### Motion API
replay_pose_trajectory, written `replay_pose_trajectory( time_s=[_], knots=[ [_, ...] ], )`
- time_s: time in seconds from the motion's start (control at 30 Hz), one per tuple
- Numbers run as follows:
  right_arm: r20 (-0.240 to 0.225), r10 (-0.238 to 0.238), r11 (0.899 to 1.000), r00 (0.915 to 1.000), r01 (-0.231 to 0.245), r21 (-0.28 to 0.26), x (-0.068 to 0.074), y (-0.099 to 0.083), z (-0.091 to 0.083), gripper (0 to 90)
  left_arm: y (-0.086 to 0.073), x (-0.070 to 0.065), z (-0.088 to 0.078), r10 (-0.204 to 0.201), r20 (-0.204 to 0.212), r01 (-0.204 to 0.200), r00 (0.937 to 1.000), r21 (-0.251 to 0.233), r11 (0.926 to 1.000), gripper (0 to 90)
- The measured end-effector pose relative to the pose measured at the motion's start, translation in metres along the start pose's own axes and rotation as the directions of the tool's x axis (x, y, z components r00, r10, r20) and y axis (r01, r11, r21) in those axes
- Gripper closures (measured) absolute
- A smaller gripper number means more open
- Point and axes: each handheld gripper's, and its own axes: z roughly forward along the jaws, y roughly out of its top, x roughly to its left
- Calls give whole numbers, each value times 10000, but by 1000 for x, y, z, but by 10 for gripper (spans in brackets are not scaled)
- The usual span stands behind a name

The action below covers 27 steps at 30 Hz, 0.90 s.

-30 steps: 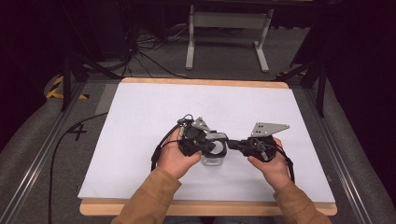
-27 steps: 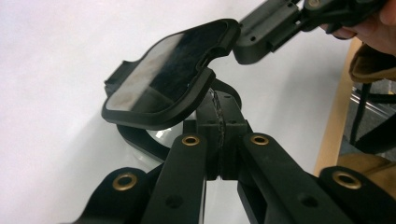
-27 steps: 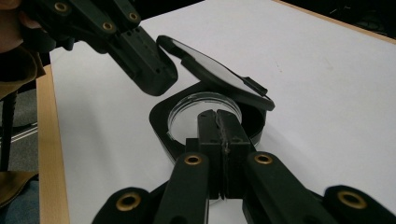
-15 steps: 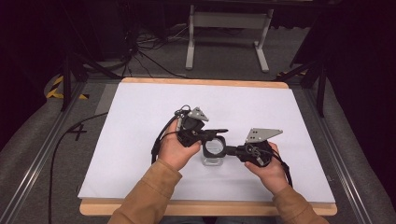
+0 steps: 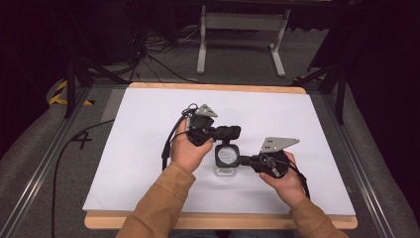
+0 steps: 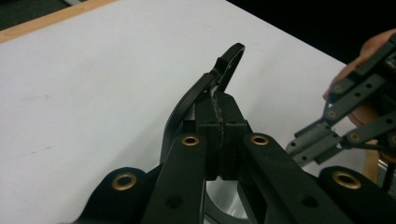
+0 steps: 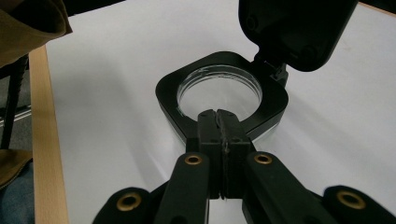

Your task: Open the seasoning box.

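a: left gripper (image 6: 218, 100) clamped on the lid (image 6: 224, 65), swung up; right gripper (image 7: 217, 122) pinching the container (image 7: 219, 93) rim.
b: where?
a: mid table (image 5: 148, 129), nr front edge — lid's open, rest tbd.

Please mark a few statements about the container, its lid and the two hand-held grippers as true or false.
1. The right hand-held gripper is shut on the black rim of the clear container. True.
2. The hinged lid lies closed over the container. False: it stands lifted open, and the container's round opening is exposed.
3. The left hand-held gripper has its jaws spread wide. False: they are shut, pinching the lid's edge.
4. The container stands on the white table between the person's hands. True.
5. The container is packed with dark contents. False: its clear inside shows the white surface beneath.
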Motion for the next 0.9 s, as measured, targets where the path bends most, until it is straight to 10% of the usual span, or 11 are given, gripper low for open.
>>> replay_pose_trajectory(
  time_s=[0.33,0.4,0.53,0.9],
  knots=[
    [64,-96,9998,9999,95,177,1,1,0,900,0,7,6,-358,-530,351,9980,-132,9993,900],
    [700,-416,9940,9967,341,1043,2,-3,6,900,-1,10,7,-609,-420,603,9973,-150,9981,900],
    [468,-475,9896,9978,406,1380,5,-7,18,900,-2,9,9,-646,-355,640,9973,-180,9978,899],
    [525,-216,9957,9984,168,913,-2,-3,4,900,-8,2,-10,-383,-230,374,9990,-384,9986,895]
  ],
)
